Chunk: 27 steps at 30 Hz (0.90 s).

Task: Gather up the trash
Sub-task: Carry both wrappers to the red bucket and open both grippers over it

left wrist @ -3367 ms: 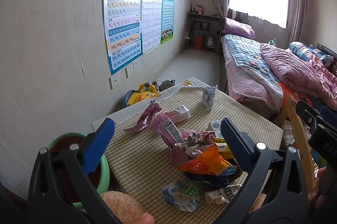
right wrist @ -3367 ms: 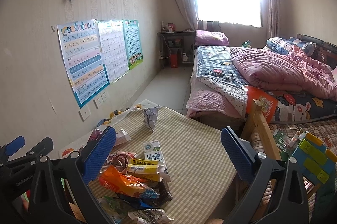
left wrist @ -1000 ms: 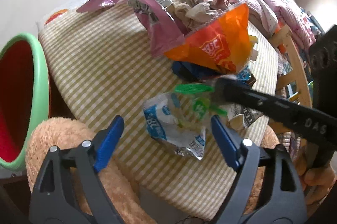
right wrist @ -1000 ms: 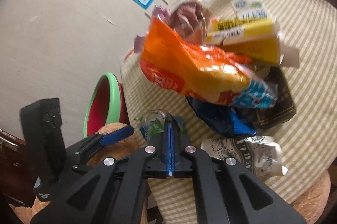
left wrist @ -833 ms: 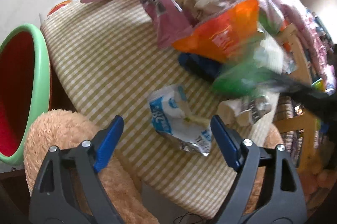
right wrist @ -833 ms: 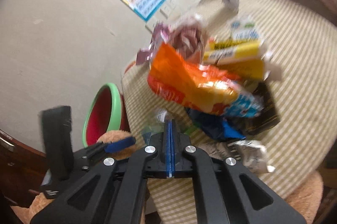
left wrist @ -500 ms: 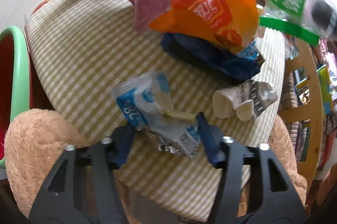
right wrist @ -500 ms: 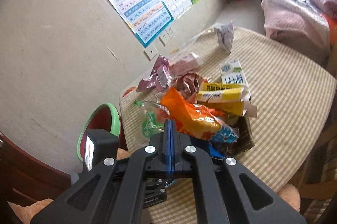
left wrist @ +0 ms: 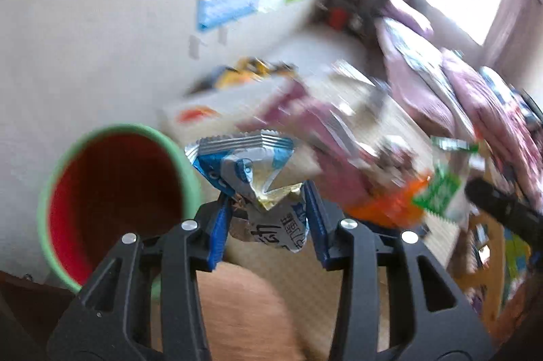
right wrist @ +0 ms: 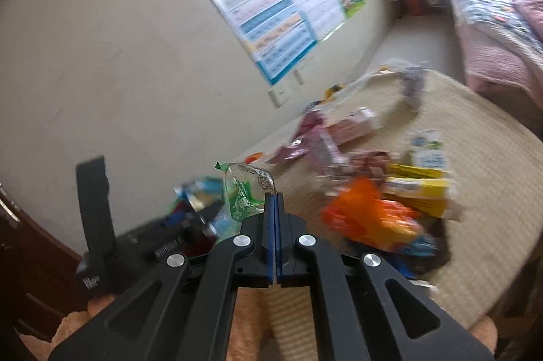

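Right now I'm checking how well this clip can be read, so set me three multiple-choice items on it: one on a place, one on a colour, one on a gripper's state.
1. Where is the bin with the green rim relative to the left gripper?
A. to its left
B. to its right
C. on the bed

2. What colour is the inside of that bin?
A. yellow
B. red
C. white

3. What is the state of the right gripper?
A. wide open, holding nothing
B. open around a carton
C. shut on a thin wrapper

Answers:
1 A: in the left wrist view the bin lies left of the left gripper, which pinches a blue and silver wrapper.
2 B: its inner wall is red.
3 C: the right gripper has its blue pads pressed together on a green and clear wrapper.
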Motion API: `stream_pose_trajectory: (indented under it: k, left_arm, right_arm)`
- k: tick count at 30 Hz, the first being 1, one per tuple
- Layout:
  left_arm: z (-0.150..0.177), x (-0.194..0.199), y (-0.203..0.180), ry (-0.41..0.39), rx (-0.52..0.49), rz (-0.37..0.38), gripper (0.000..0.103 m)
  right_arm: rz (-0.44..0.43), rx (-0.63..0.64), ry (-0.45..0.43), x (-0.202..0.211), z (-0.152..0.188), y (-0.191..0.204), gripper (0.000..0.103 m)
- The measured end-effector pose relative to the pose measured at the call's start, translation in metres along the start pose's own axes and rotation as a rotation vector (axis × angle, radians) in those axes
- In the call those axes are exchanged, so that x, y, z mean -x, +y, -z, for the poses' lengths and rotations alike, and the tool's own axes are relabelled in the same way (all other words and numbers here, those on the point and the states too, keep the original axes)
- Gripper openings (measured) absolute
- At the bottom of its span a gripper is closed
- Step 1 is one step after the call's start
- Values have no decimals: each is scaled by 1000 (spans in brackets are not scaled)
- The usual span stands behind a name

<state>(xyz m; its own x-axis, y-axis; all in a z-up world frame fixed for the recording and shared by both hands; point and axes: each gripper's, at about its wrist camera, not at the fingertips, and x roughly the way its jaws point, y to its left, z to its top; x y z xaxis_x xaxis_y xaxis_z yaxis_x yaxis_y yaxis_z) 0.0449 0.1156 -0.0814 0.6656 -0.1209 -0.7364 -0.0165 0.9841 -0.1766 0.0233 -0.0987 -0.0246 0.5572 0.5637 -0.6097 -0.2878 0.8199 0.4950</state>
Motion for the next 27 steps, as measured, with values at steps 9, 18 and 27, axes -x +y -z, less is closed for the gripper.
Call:
stream_pose_trajectory:
  k: [9,18,27]
  left_arm:
    - [8,4,127,12,216,-181,39]
    - [36,-6,181,70,342,-201,67]
    - [41,-8,165,80,311,-152,67]
  right_arm:
    - [-145,34,202,-115,-4,72,0]
    - [-144,51,256,-170,2,104,41]
    - [0,147,150,-125,-5,88,49]
